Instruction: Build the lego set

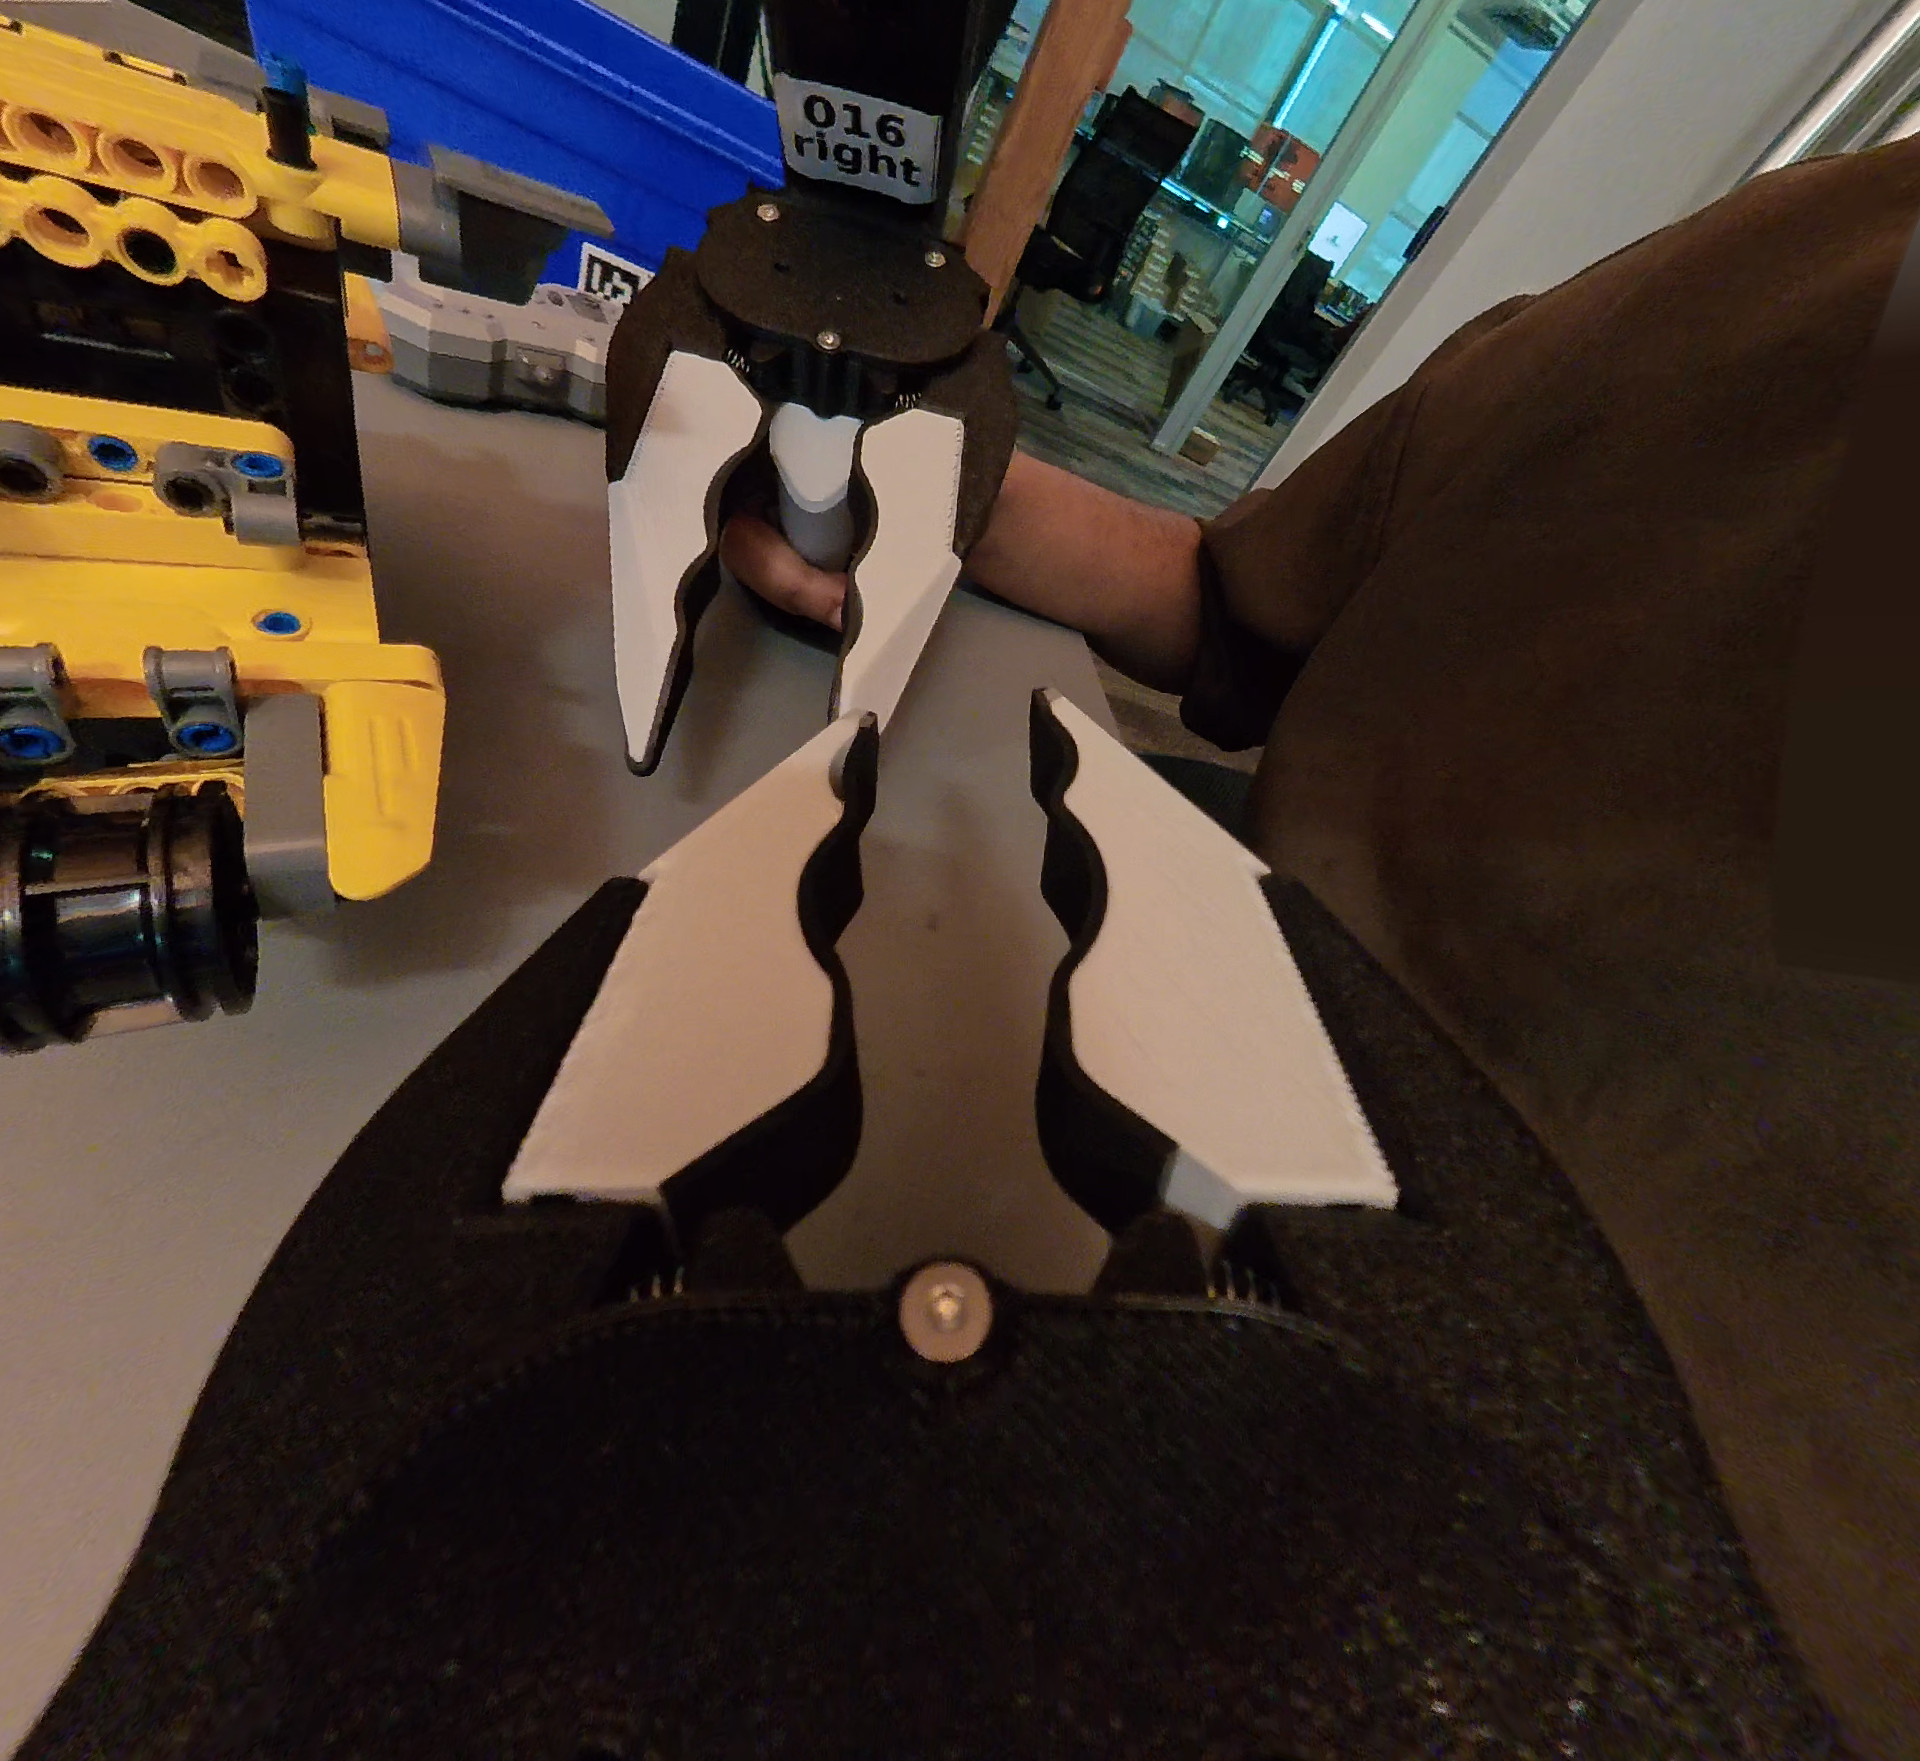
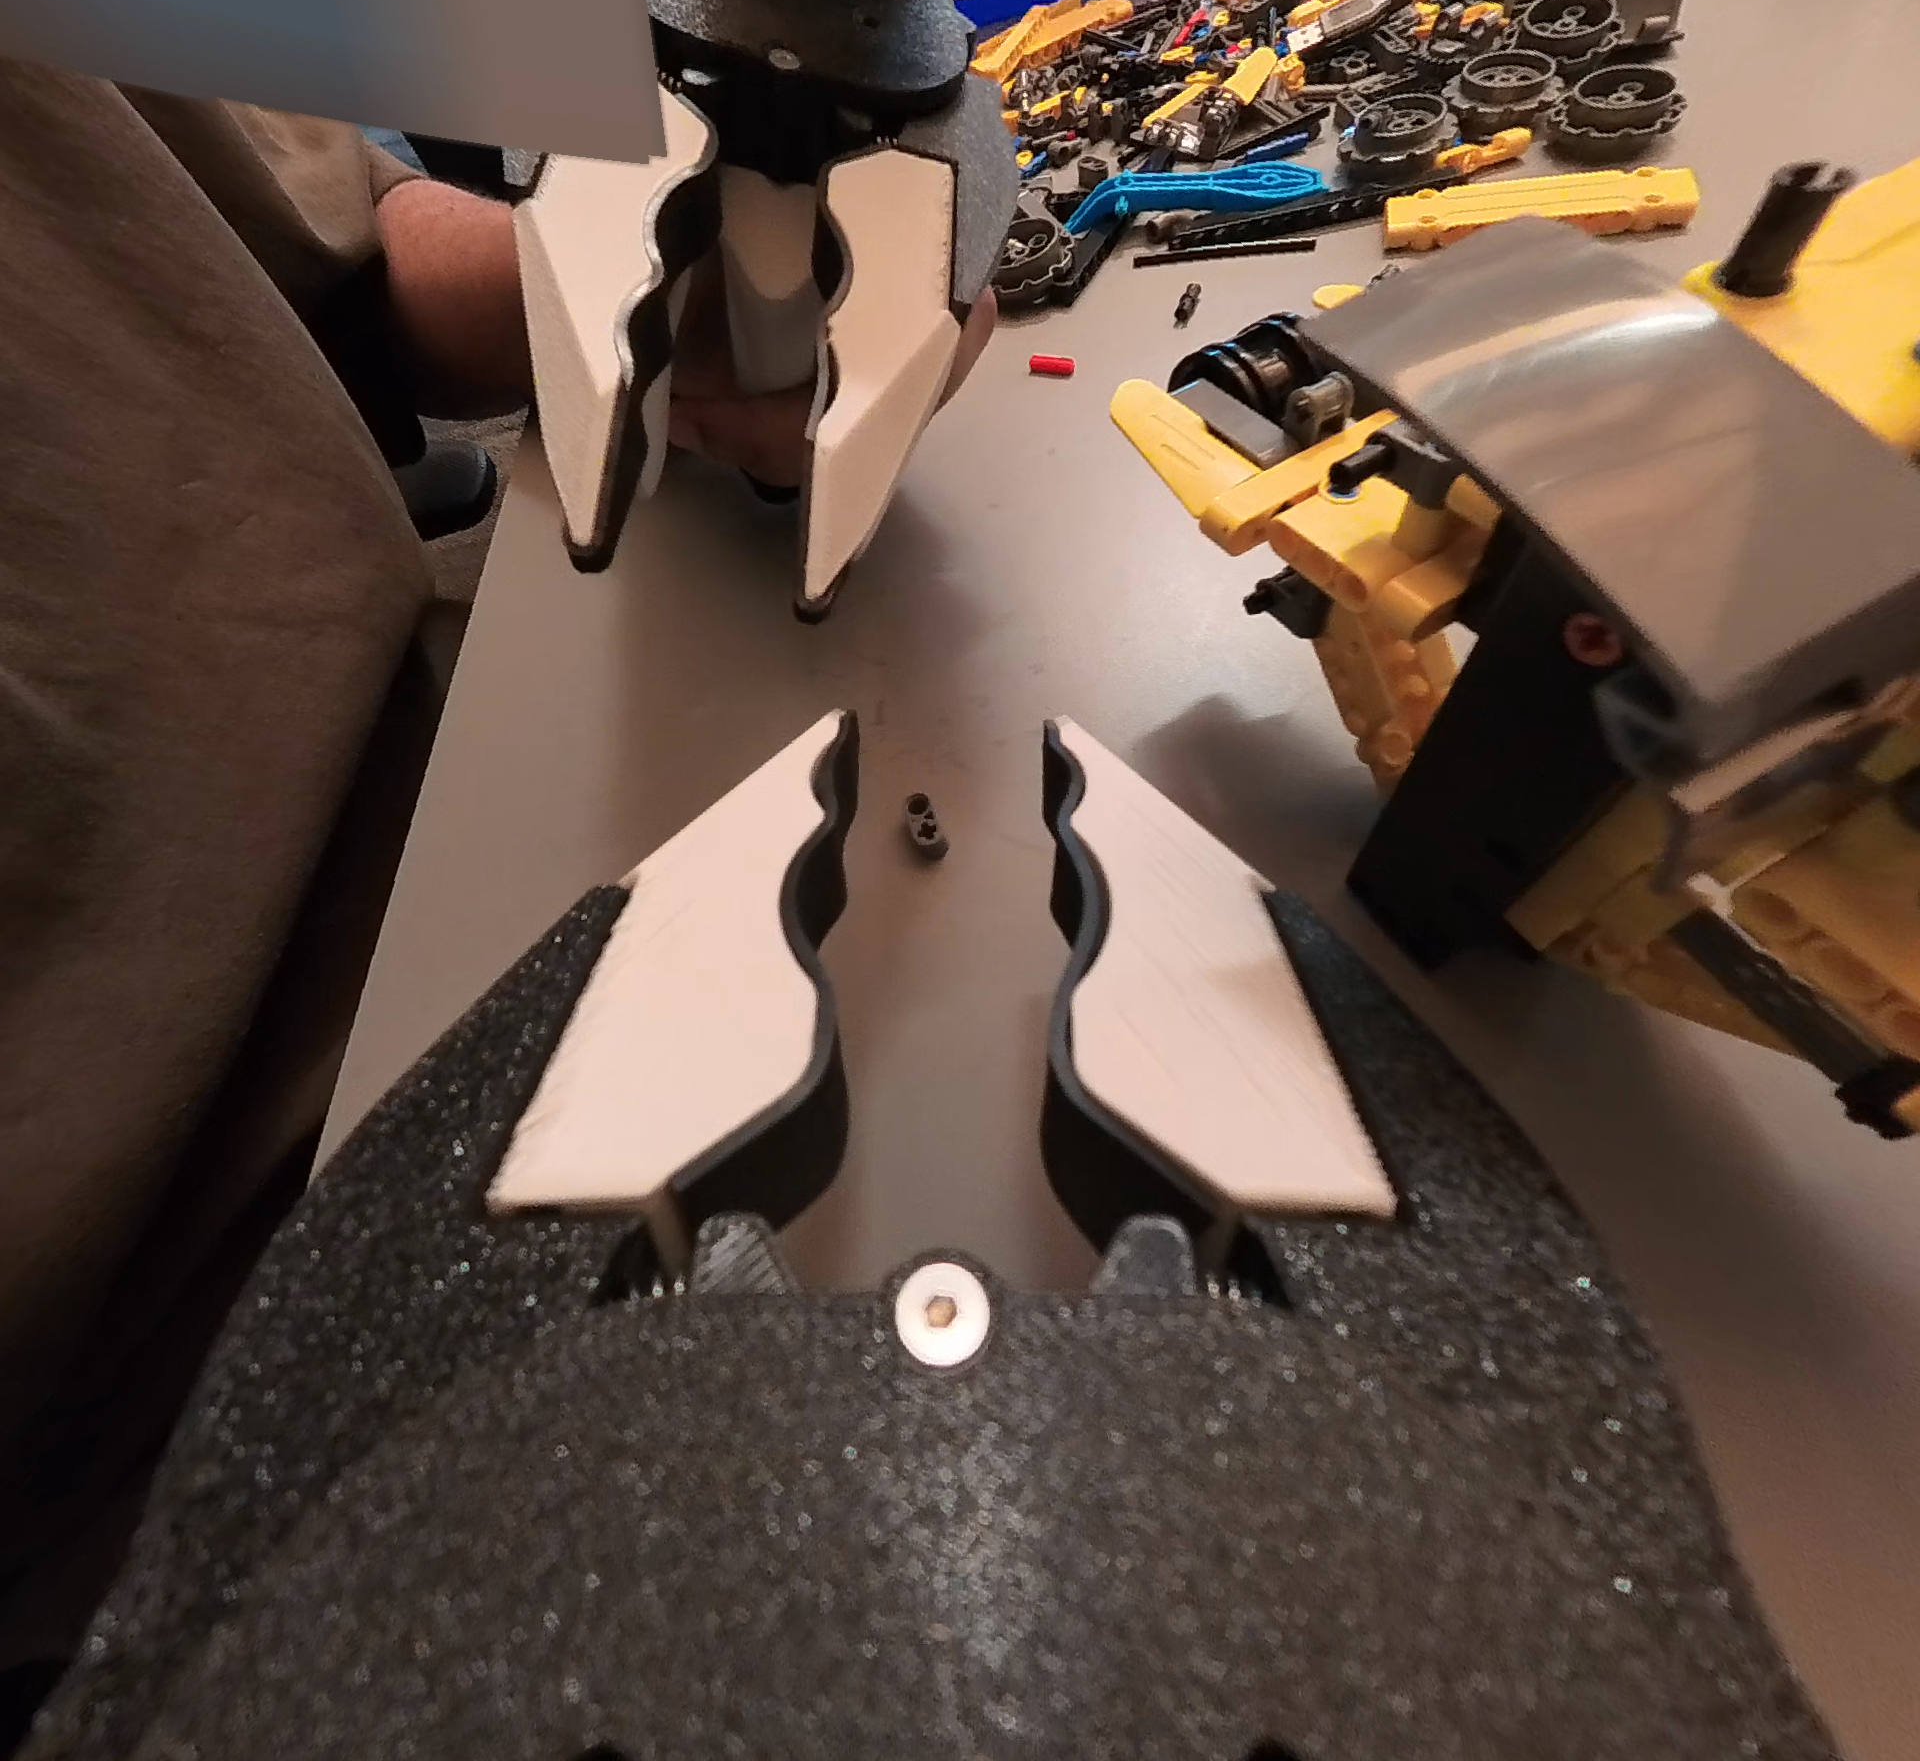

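Note:
My left gripper (image 1: 951,709) is open and empty above the grey table, facing the right gripper (image 1: 748,735), which hangs open just beyond its tips. My right gripper (image 2: 951,724) is open and empty; a small dark grey connector piece (image 2: 925,823) lies on the table between its fingers, touching neither. The left gripper (image 2: 701,584) shows opposite it, open, pointing down. A yellow, black and grey brick-built vehicle (image 1: 177,568) stands left of the left gripper; it also shows in the right wrist view (image 2: 1621,631) at the right.
A pile of loose yellow, black and blue parts and dark wheels (image 2: 1351,80) lies at the back of the table (image 2: 1039,516). A blue bin (image 1: 468,59) stands behind. A small red pin (image 2: 1051,365) lies alone. A person in a brown top (image 1: 1558,672) is at the table's edge.

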`<control>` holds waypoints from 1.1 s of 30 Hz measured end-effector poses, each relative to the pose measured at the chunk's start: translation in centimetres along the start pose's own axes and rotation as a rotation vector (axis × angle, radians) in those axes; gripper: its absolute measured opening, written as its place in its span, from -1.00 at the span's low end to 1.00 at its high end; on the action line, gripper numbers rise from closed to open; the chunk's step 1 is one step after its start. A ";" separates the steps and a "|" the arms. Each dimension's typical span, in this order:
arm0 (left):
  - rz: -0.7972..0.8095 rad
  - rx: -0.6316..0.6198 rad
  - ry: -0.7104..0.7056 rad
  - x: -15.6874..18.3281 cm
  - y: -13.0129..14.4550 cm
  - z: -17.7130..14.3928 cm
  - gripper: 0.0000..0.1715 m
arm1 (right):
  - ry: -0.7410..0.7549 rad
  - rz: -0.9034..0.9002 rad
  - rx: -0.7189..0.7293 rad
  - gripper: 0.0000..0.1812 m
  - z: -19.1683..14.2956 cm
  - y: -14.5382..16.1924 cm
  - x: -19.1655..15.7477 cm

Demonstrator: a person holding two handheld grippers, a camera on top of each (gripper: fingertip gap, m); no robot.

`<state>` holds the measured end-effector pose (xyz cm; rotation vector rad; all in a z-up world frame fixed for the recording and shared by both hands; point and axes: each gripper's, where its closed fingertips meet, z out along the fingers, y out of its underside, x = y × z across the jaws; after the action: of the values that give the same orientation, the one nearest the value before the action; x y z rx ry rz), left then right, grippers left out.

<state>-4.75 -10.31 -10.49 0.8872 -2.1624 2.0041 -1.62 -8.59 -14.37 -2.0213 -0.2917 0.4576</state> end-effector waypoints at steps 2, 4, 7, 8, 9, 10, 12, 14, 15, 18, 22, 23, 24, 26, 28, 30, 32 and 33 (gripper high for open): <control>-0.001 0.003 0.000 0.0 -0.1 0.0 -0.69 | 0.002 0.002 0.000 -0.62 0.0 0.0 0.0; 0.000 0.005 0.000 0.0 -0.1 0.0 -0.69 | 0.003 0.004 -0.001 -0.62 0.0 0.0 0.1; 0.000 0.005 -0.001 0.0 -0.1 0.0 -0.69 | 0.004 0.002 -0.002 -0.62 0.0 0.0 0.1; 0.000 0.004 -0.002 0.0 -0.1 0.0 -0.69 | 0.005 0.001 -0.002 -0.62 0.0 0.0 0.1; 0.000 0.003 -0.002 0.0 -0.1 0.0 -0.70 | 0.005 -0.001 -0.003 -0.62 0.0 0.0 0.1; 0.001 0.002 -0.003 0.0 -0.1 0.0 -0.70 | 0.007 -0.004 -0.004 -0.63 0.0 0.1 0.0; 0.000 0.000 -0.004 0.0 0.0 0.0 -0.70 | 0.010 -0.010 -0.009 -0.63 0.1 0.1 0.1; -0.001 -0.002 -0.005 -0.1 0.0 0.0 -0.69 | 0.013 -0.011 -0.012 -0.63 0.1 0.2 0.1; -0.001 -0.002 -0.005 -0.1 0.0 0.0 -0.70 | 0.012 -0.010 -0.011 -0.63 0.1 0.1 0.1; 0.002 0.000 -0.006 0.0 -0.1 0.0 -0.69 | 0.013 -0.013 -0.004 -0.64 0.0 0.0 0.1; 0.006 0.001 -0.009 0.0 -0.1 0.0 -0.69 | 0.028 -0.043 0.001 -0.67 -0.1 -0.1 0.1; 0.006 0.001 -0.008 0.0 -0.1 0.0 -0.69 | 0.030 -0.047 0.000 -0.67 -0.1 0.0 0.1; 0.005 0.000 -0.008 0.0 -0.1 0.0 -0.69 | 0.031 -0.049 -0.002 -0.67 -0.1 0.0 0.1; 0.005 -0.002 -0.011 -0.1 0.0 0.0 -0.69 | 0.031 -0.048 -0.004 -0.67 0.0 0.0 0.1; 0.005 -0.002 -0.012 -0.1 0.0 0.0 -0.69 | 0.030 -0.047 -0.001 -0.67 -0.1 -0.1 0.1; 0.003 -0.002 -0.012 -0.1 0.0 0.1 -0.69 | 0.028 -0.049 0.007 -0.67 -0.1 -0.2 0.1; 0.003 -0.005 -0.014 -0.2 0.1 0.1 -0.69 | 0.031 -0.057 0.016 -0.67 -0.2 -0.3 0.1; 0.003 -0.005 -0.015 -0.2 0.1 0.1 -0.69 | 0.032 -0.063 0.020 -0.67 -0.2 -0.4 0.0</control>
<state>-4.59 -10.31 -10.70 0.9016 -2.1769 1.9984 -1.49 -8.55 -13.92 -1.9921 -0.3286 0.3872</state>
